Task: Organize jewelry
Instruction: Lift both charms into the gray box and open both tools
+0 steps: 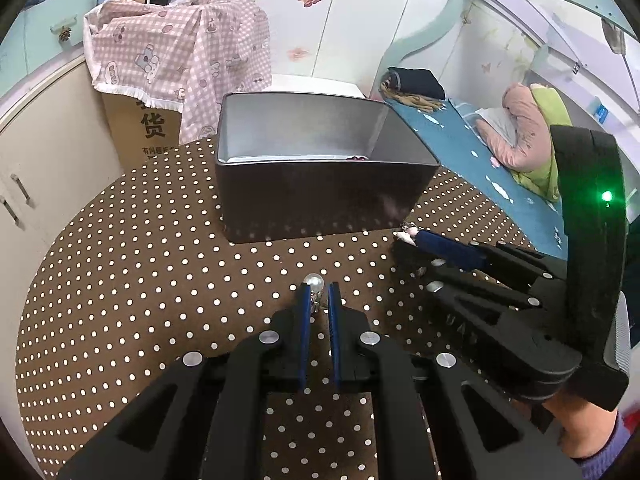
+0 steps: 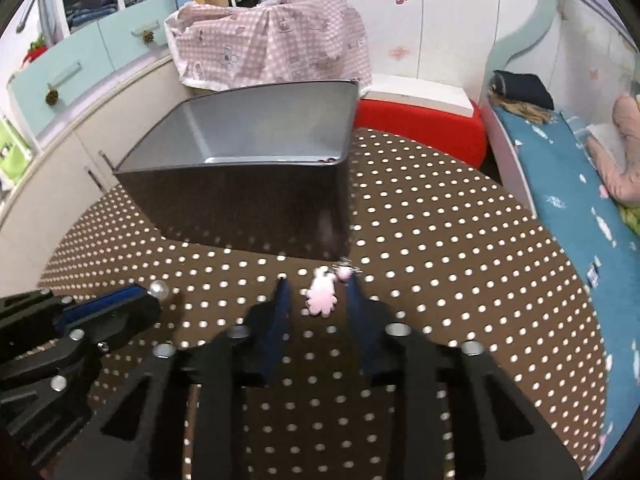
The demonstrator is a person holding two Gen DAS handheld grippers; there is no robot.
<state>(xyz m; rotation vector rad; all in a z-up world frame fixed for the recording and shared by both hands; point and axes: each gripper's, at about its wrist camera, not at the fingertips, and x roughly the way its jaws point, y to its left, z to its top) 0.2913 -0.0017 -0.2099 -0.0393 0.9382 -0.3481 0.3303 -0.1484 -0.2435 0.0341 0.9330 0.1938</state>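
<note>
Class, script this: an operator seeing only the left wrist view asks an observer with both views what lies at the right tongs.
Operator: My left tongs hold a pearl piece. What is the pale bit at the right tongs' tip?
Observer: A pink flower-shaped charm, lying on the dotted tablecloth.
Operator: Do the right tongs grip it?
Observer: No; their pads are not pressing on it.

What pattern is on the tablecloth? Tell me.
Brown with white polka dots, on the tablecloth; clearest in the left wrist view.
</note>
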